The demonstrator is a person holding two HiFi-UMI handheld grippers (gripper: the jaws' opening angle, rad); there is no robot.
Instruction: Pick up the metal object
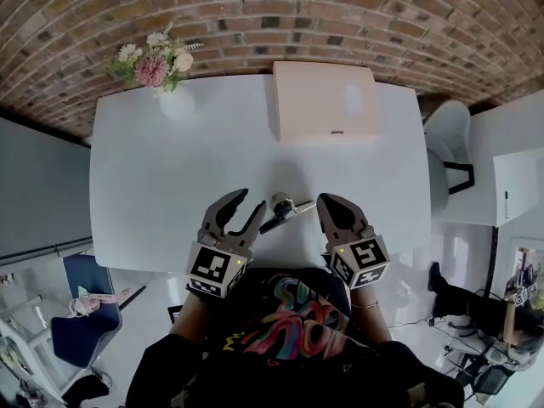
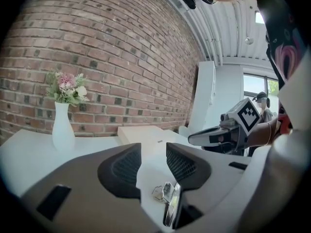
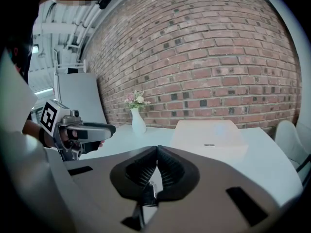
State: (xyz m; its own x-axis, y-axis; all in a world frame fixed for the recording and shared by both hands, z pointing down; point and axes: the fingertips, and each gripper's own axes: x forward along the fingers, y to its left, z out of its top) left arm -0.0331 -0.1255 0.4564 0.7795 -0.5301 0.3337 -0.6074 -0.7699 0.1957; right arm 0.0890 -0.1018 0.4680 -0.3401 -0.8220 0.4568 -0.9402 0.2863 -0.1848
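Near edge of the white table (image 1: 161,185), middle: both grippers are held just above it, side by side. The left gripper (image 1: 251,199) is held wide open, with nothing between the pads (image 2: 127,168). The right gripper (image 1: 325,201) is closed, its tips meeting, as seen in its own view (image 3: 157,152).

The metal object (image 1: 285,209) is laid flat on the table between the two grippers, near the near edge; a dark handle end is pointed toward the left gripper, just beside its right jaw. It is seen low in the left gripper view (image 2: 168,200) and through the slit under the closed jaws in the right gripper view (image 3: 148,194). Contact with either gripper cannot be told.

The middle of the table is left bare. At the far edge a flat pale box (image 1: 325,100) is placed, right of centre. At the far left corner a white vase (image 1: 176,102) with pink and white flowers (image 1: 153,62) is stood upright. A brick surface (image 1: 340,15) is seen beyond.
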